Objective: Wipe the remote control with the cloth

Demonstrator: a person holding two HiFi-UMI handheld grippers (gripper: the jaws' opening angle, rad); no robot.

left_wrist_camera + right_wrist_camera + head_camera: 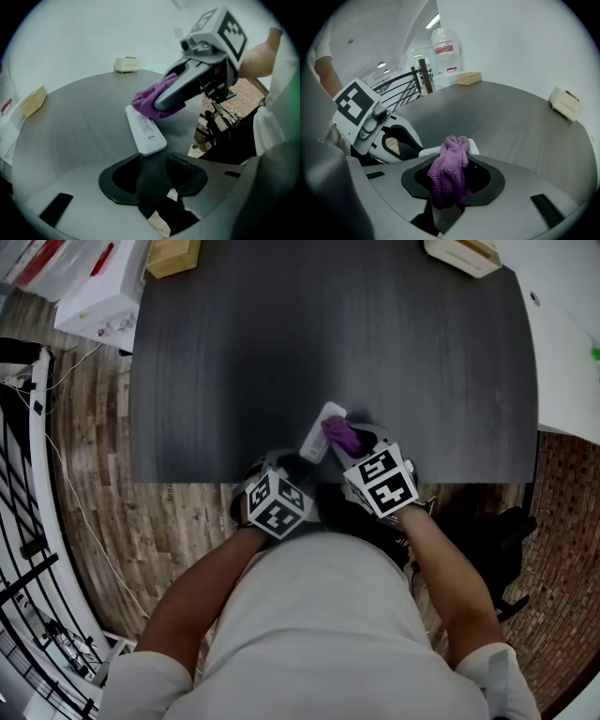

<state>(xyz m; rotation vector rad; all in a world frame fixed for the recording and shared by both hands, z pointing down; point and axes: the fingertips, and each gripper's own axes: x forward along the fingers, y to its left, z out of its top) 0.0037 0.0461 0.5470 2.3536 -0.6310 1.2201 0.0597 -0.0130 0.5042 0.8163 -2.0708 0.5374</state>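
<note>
The left gripper (151,159) pinches the near end of the remote control (144,129), which points away across the tabletop (281,352), while the right gripper (358,444), clamped on the purple cloth (339,434), meets its far half.

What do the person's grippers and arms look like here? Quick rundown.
Left gripper and right gripper: grey moulded bodies, black pads, each topped by a white cube with black square markers. No cables in view. The person wears a white short-sleeved shirt.
</note>
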